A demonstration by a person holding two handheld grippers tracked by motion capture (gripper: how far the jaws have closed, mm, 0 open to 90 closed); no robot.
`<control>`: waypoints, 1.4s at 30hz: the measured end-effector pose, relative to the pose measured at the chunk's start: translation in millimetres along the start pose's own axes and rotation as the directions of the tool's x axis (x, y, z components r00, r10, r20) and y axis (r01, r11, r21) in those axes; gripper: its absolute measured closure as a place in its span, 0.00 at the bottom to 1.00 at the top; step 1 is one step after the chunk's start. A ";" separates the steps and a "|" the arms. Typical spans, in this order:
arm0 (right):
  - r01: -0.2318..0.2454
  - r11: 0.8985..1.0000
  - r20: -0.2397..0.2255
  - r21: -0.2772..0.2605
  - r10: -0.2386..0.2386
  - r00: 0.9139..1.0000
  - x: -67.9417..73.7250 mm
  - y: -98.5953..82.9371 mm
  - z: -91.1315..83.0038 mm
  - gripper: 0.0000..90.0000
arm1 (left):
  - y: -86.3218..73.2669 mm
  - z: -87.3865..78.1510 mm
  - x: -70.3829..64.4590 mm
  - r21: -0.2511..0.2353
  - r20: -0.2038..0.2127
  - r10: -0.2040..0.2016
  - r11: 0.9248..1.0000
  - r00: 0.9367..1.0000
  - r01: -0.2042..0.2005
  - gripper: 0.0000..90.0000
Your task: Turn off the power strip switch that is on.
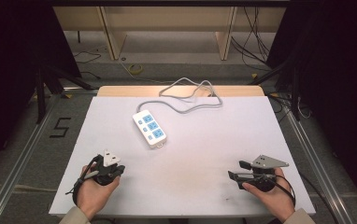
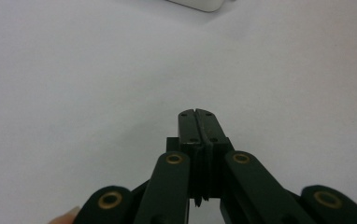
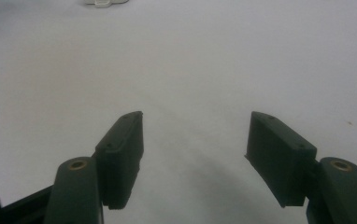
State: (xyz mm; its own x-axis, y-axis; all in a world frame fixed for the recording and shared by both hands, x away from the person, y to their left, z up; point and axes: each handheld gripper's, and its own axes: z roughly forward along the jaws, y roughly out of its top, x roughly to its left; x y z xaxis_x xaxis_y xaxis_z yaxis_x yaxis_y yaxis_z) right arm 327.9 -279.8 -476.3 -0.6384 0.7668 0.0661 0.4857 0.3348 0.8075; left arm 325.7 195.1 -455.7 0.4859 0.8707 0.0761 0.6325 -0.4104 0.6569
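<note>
**Visitor:** What's closest to us?

**Onlooker:** Two hands at the near edge of a white table (image 1: 186, 140), each holding a black two-jaw gripper. The left gripper (image 1: 118, 170) sits by the near-left corner with its jaws pressed flat together, nothing between them. Its own camera shows the two pads meeting in one seam over bare tabletop (image 2: 197, 125). The right gripper (image 1: 235, 173) is by the near-right corner, jaws spread wide and empty; its camera looks straight through the gap at plain white surface (image 3: 195, 140).

**Visitor:** And what are they working with?

**Onlooker:** A white power strip (image 1: 149, 128) with three blue sockets lies flat near the middle of the table, a little left of center and angled, well apart from both grippers. Its grey cord (image 1: 190, 95) loops in loose curls toward the far edge. Only the strip's near end peeks in at the top of each gripper camera (image 2: 200, 3) (image 3: 105, 2).

**Visitor:** What might go wrong from here?

**Onlooker:** My guess is the strip itself. It's smooth and flat, so jaws closing on its sides could slip or skate it across the table instead of lifting it. The left gripper would have to open before it could take hold at all; arriving clenched, it would only shove. And the slack cord could drag or snag on the far edge if the strip is pulled toward us, twisting it out of a light hold.
</note>
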 end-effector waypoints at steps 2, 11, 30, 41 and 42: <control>0.001 1.000 0.000 0.001 -0.001 1.000 -0.1 -0.2 0.1 0.41 | 0.8 0.7 0.1 0.000 0.000 -0.001 1.000 1.000 0.001 0.99; 0.000 1.000 -0.002 0.004 0.000 1.000 0.9 -0.3 0.5 0.41 | 8.2 3.0 2.6 0.005 0.004 -0.005 1.000 1.000 0.004 0.99; -0.002 1.000 -0.003 -0.003 0.002 1.000 1.3 -0.2 0.3 0.41 | 30.0 13.9 2.7 0.019 -0.002 0.006 1.000 1.000 -0.006 1.00; -0.003 1.000 -0.004 -0.004 0.003 1.000 1.3 -0.2 0.0 0.41 | 38.6 18.4 4.0 0.026 -0.002 0.011 1.000 1.000 -0.011 1.00; -0.002 1.000 -0.004 -0.004 0.002 1.000 1.3 -0.2 0.0 0.41 | 39.3 19.1 3.7 0.024 -0.002 0.005 1.000 1.000 -0.005 1.00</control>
State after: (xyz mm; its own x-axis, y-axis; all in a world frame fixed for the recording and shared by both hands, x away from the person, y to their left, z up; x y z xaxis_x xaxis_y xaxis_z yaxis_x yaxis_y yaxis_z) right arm 326.9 -278.9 -476.3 -0.6395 0.7656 0.0701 0.4845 0.3305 0.8099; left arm 363.9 177.0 -443.9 0.4880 0.8691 0.0805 0.6444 -0.4210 0.6383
